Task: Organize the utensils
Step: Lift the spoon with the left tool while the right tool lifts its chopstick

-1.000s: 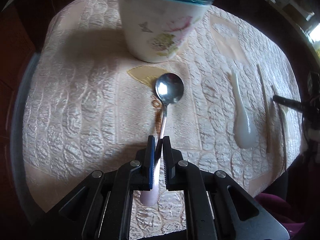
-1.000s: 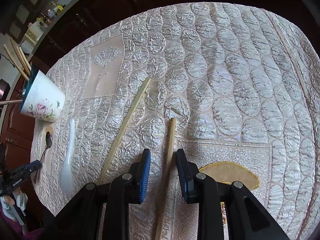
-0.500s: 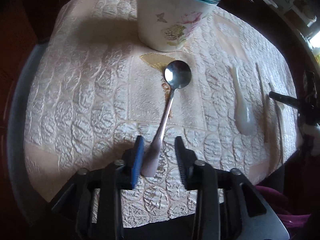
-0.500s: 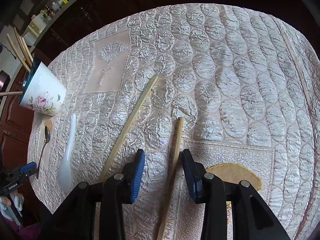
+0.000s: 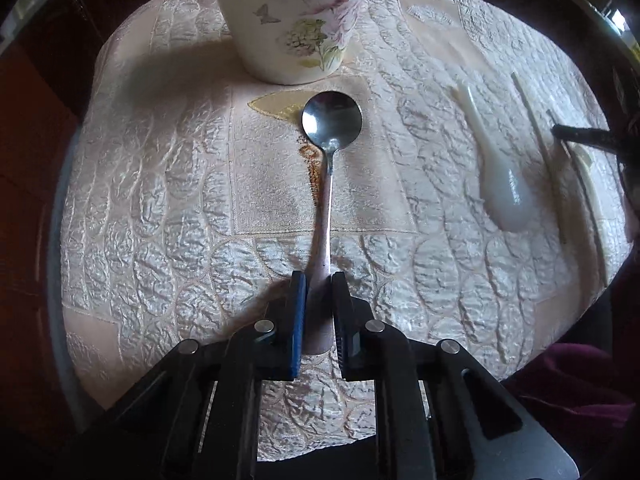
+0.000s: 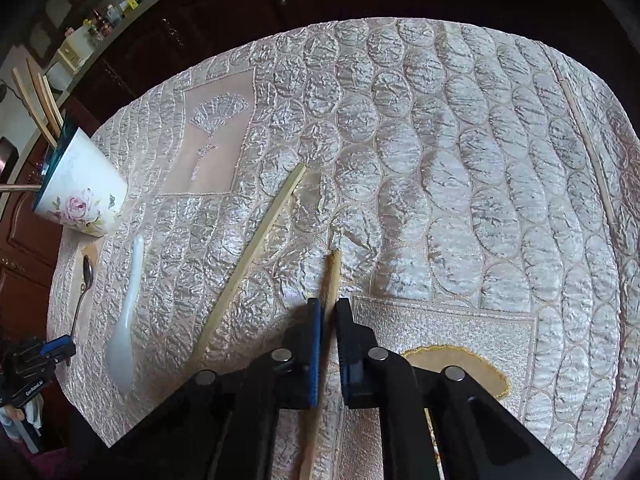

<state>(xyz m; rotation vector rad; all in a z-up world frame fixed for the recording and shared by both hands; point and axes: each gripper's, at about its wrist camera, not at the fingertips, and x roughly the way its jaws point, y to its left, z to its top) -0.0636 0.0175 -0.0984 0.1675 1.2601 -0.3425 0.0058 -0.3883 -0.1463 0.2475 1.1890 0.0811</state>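
The left tool (image 5: pixel 319 280) is down over the metal spoon (image 5: pixel 329 168), jaws closing in with the spoon's pinkish handle end lying right between the pads; whether they're pressing on it yet, I can't tell. The spoon lies flat on the quilted, cream-coloured surface (image 5: pixel 160 184), its round shiny bowl pointing away from the tool, just short of the flowered cup (image 5: pixel 292 20). That cup stands upright, white with a pink rose and a butterfly, teal at the rim, light wooden sticks poking out of it.

Moving right, a white ceramic spoon (image 5: pixel 500 176) lies on the cloth, slender handle away, wide bowl nearer. Beside it, a pale loose chopstick (image 6: pixel 256 252) lies diagonally.

Further right, the right tool (image 6: pixel 329 312) is clamped together on a wooden chopstick (image 6: pixel 333 272), the blunt tip sticking out just beyond the pads, the rest running back under the tool. Far right, another thin stick (image 6: pixel 588 152) lies alone near the surface's edge.
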